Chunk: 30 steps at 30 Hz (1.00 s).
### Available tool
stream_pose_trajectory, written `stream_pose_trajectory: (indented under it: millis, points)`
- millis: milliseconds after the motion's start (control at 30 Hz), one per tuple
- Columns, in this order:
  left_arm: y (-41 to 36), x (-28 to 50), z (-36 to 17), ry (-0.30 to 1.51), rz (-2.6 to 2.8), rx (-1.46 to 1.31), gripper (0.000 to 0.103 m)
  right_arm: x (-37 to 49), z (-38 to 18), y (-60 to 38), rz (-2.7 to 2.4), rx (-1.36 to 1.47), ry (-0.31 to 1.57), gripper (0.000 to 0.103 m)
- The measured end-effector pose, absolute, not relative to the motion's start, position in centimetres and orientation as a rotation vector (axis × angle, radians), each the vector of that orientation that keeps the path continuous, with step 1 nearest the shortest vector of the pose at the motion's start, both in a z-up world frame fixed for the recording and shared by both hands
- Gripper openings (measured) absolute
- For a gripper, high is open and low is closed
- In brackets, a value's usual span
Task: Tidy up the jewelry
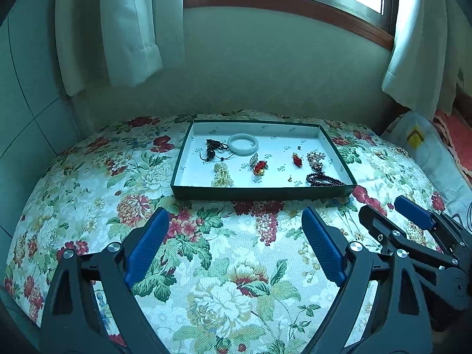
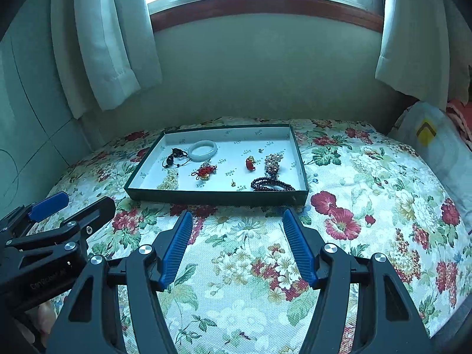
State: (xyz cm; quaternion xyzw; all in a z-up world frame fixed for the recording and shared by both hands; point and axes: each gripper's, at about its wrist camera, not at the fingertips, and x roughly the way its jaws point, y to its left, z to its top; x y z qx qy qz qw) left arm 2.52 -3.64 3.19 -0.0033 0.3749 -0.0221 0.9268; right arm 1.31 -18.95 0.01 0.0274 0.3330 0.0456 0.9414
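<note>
A shallow dark-green tray point(image 1: 262, 192) point(image 2: 218, 199) with a white floor lies on the floral cloth. In it are a pale jade bangle point(image 1: 242, 144) point(image 2: 202, 150), a black cord pendant point(image 1: 214, 149), a pearl bunch point(image 1: 221, 175), a red knot charm point(image 1: 259, 168), a small red piece point(image 1: 297, 159), a pinkish bead bunch point(image 1: 315, 159) and a dark bead bracelet point(image 1: 324, 179) point(image 2: 271, 184). My left gripper point(image 1: 236, 215) point(image 2: 88, 199) hangs open and empty in front of the tray. Beside it on the right, my right gripper point(image 2: 237, 214) point(image 1: 383, 205) is open and empty too.
The floral cloth point(image 1: 224, 265) covers a raised surface that ends at a wall under a window with white curtains point(image 1: 126, 29). A white bag point(image 2: 427, 132) lies at the right edge. Part of a hand point(image 2: 44, 315) shows under the left gripper.
</note>
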Motion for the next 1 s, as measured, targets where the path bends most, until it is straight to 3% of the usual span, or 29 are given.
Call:
stream_pose_trajectory:
  millis: [1000]
  points:
    - [-2.5,-0.5,4.2,0.749,-0.027,-0.027,0.091,-1.5,1.1,-17.9,0.089,0.019,0.651,0.064]
